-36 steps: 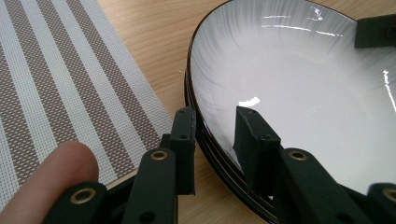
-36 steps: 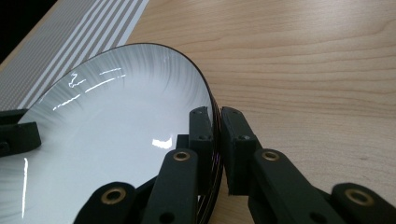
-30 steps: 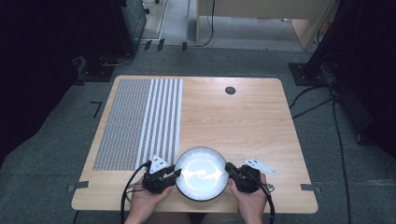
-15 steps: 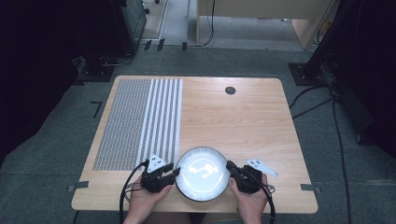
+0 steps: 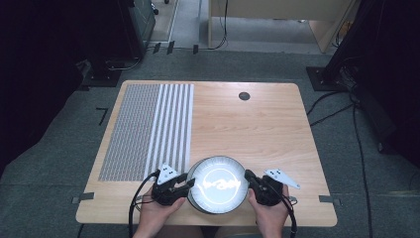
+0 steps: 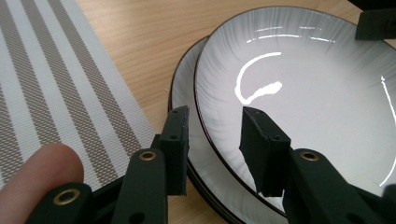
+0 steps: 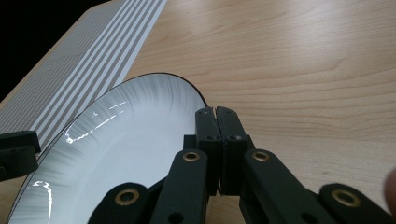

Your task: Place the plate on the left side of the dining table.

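Pale wood grain covers the desk [image 5: 257, 134], which stands on grey carpet in a dim room, with black cables trailed over the floor at the right and a second wooden piece of furniture seen at the far edge. A striped woven placemat [image 5: 148, 129] lies on the left half of the desk, and a small dark round grommet [image 5: 244, 96] is set near the far edge. Two white plates with thin dark rims are stacked at the near edge, midway between the hands; the upper plate [image 5: 218, 184] is tilted over the lower plate [image 6: 184, 88], whose rim is seen at the left in the left gripper view. The left claw [image 5: 187, 184] has just been opening: its jaws are held apart with the upper plate's left rim between them, and no pad is seen pressed on it. The right claw [image 5: 248, 176] is closed, its jaws brought together at the plate's right rim; whether the rim is pinched between them cannot be told, since the tips hide it. The lower plate is largely covered, the person is cut off at the forearms, and no writing or label can be read.
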